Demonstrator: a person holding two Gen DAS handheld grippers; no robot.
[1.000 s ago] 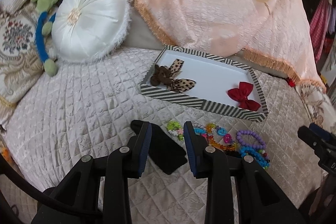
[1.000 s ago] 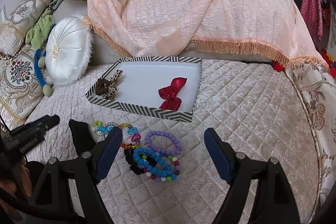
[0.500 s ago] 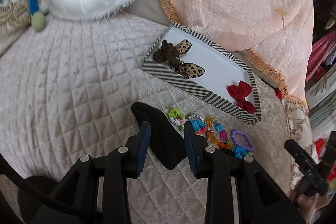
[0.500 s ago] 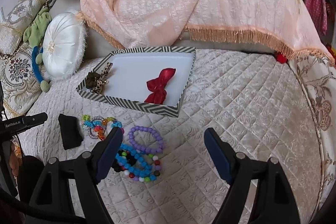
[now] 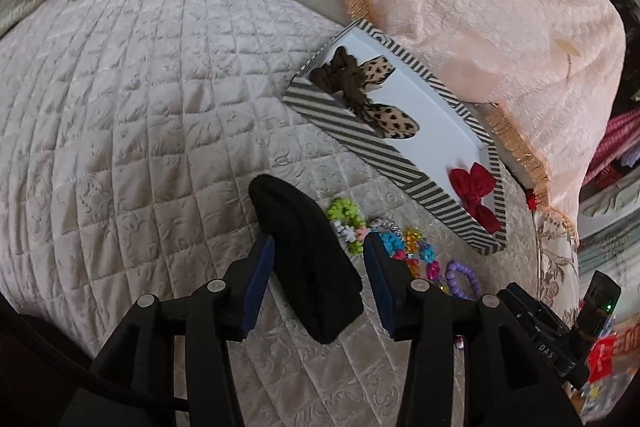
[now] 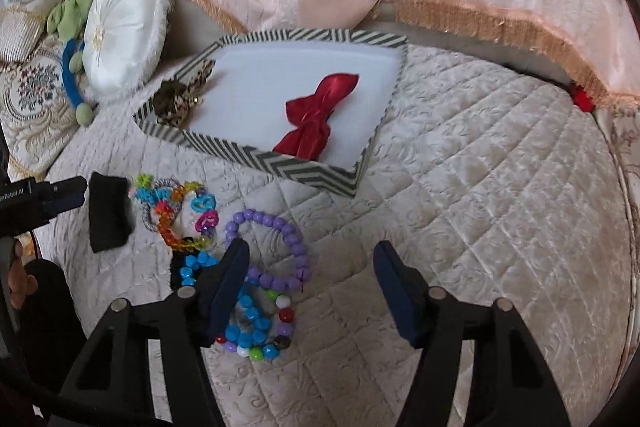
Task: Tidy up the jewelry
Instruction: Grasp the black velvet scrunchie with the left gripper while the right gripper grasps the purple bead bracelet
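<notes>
Left tongs (image 5: pixel 318 269) opening astride black pad (image 5: pixel 308 259); right tongs (image 6: pixel 310 281) closing, empty, beside beads (image 6: pixel 272 251).

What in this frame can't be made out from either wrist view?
- Bead bracelets: right wrist view, partly hidden behind the right gripper finger.
- Same pile in the left wrist view: mostly covered by the left gripper, whose jaws are opening around the black pad.
- Leopard bow: lower part hidden by the striped tray wall.
</notes>
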